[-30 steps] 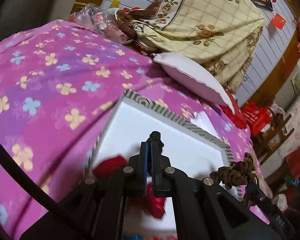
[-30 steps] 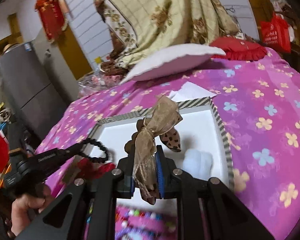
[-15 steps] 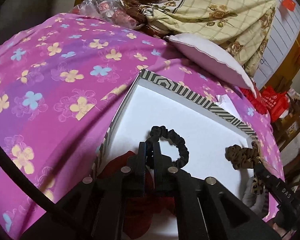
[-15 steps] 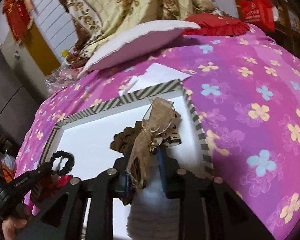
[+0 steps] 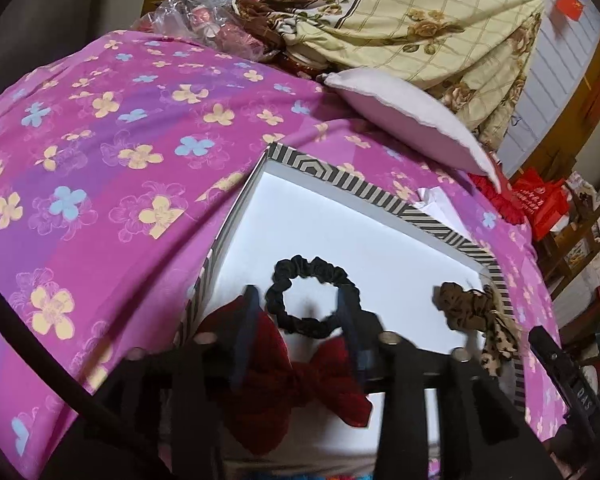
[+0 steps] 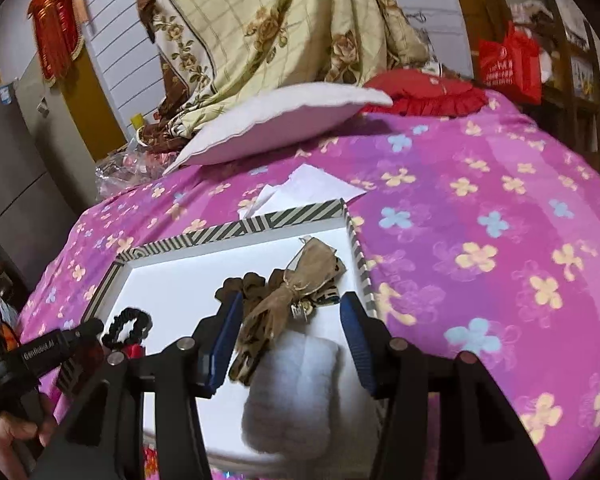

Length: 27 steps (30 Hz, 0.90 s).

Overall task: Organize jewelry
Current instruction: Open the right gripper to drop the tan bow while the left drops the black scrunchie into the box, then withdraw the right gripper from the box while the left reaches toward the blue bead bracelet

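Observation:
A white box with a striped rim (image 5: 364, 192) (image 6: 236, 228) lies on the pink flowered bed. My left gripper (image 5: 300, 296) is open over the box; a black scrunchie (image 5: 312, 296) lies flat between its fingers, free of them. A red bow (image 5: 300, 376) lies under the gripper. My right gripper (image 6: 292, 308) is open over the box's right side; a brown leopard ribbon scrunchie (image 6: 288, 292) lies between its fingers, beside a white fluffy piece (image 6: 296, 392). The black scrunchie also shows in the right wrist view (image 6: 128, 326), and the leopard scrunchie in the left wrist view (image 5: 476, 316).
A white pillow (image 6: 280, 120) and a folded cream quilt (image 6: 268, 32) lie behind the box. White paper (image 6: 312, 188) sticks out past the box's far rim. A red cushion (image 6: 428, 92) and red bag (image 6: 508, 64) sit at the far right.
Both grippers have opened. The left has let go of the black scrunchie and the right has let go of the leopard ribbon scrunchie; both now lie in the box.

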Each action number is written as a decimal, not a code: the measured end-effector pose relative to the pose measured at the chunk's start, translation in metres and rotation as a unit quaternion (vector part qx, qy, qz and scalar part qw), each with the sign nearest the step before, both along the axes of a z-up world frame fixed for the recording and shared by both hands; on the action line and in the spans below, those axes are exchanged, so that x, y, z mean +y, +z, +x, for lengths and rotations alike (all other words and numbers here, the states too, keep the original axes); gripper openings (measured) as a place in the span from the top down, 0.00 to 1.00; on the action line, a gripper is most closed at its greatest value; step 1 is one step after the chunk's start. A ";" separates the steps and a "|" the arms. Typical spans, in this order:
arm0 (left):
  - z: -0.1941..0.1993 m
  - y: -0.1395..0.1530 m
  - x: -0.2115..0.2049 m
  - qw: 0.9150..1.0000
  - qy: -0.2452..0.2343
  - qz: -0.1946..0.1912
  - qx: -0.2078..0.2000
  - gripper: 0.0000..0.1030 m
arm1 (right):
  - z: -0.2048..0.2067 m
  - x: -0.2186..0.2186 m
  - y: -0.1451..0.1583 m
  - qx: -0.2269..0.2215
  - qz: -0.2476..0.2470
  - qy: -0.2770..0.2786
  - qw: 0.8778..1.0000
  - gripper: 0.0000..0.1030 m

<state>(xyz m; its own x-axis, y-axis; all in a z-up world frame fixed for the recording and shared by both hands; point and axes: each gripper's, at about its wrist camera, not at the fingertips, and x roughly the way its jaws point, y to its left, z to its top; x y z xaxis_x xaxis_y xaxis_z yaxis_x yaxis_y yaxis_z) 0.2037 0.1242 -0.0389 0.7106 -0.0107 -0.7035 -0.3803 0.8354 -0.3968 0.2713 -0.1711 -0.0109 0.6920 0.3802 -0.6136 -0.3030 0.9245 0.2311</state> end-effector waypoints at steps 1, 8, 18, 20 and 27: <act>-0.003 0.001 0.000 1.000 -0.002 -0.004 -0.002 0.79 | -0.006 0.000 0.003 -0.005 -0.004 0.004 1.000 0.49; -0.045 0.019 -0.006 0.999 -0.020 -0.006 -0.024 0.79 | -0.073 -0.014 0.022 -0.023 -0.004 0.029 0.999 0.49; -0.120 0.016 -0.013 0.992 -0.126 0.028 0.009 0.79 | -0.147 -0.023 -0.016 0.069 -0.038 0.075 0.994 0.46; -0.114 0.004 -0.017 0.987 -0.157 -0.002 0.035 0.79 | -0.150 -0.021 -0.025 0.082 -0.055 0.081 0.992 0.41; -0.101 -0.006 -0.020 0.989 -0.129 0.047 0.063 0.84 | -0.141 -0.021 -0.043 0.121 -0.066 0.079 0.987 0.41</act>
<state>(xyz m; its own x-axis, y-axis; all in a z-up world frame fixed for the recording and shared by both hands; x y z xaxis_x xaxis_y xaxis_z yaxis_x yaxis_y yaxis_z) 0.1025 0.1045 -0.0448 0.6000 -0.1113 -0.7922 -0.1903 0.9420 -0.2765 0.1300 -0.1919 -0.0536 0.4583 0.3765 -0.8051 -0.3959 0.8975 0.1943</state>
